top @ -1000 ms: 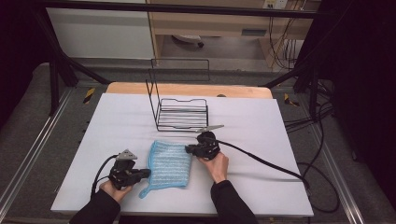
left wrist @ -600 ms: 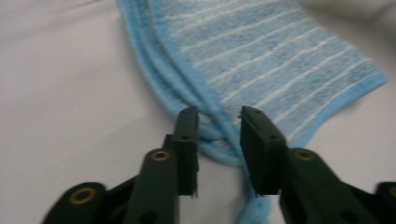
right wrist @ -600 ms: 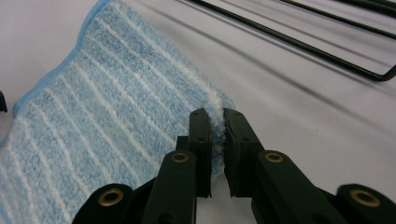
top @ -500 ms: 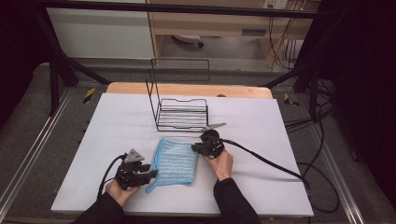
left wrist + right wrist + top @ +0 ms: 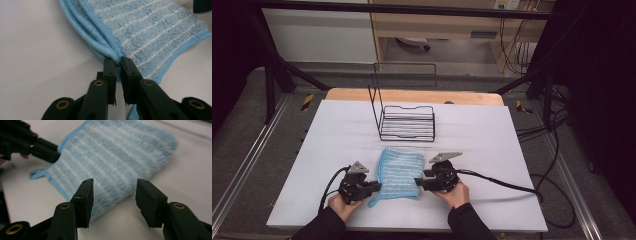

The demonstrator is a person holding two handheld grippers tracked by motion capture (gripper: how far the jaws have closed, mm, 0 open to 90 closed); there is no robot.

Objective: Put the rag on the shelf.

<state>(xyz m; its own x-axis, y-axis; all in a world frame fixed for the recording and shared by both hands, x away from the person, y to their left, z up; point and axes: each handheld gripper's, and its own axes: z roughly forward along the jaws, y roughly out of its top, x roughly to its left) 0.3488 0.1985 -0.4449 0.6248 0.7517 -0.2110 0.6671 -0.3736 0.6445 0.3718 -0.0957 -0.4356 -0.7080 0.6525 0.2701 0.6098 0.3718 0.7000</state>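
Observation:
A folded light-blue striped cloth (image 5: 399, 172) lies on the white table, near the front. My left gripper (image 5: 374, 186) is at its near left corner. In the left gripper view its jaws (image 5: 118, 61) have just been closing, and they pinch the stacked blue hems of the cloth (image 5: 150, 32). My right gripper (image 5: 418, 182) is at the cloth's near right edge. Its jaws (image 5: 114, 187) have just been opening and stand wide apart. The edge of the cloth (image 5: 112, 152) lies between and beyond them, and the pads do not touch it.
A black wire rack (image 5: 408, 122) with a tall back frame stands behind the cloth at the table's middle. The right gripper's cable (image 5: 497, 182) trails off to the right over the white table cover (image 5: 492, 140). Dark floor and rails surround the table.
The right gripper has moved down the cloth's right side toward the near edge, and its jaws have opened. The left gripper stays at the near left corner.

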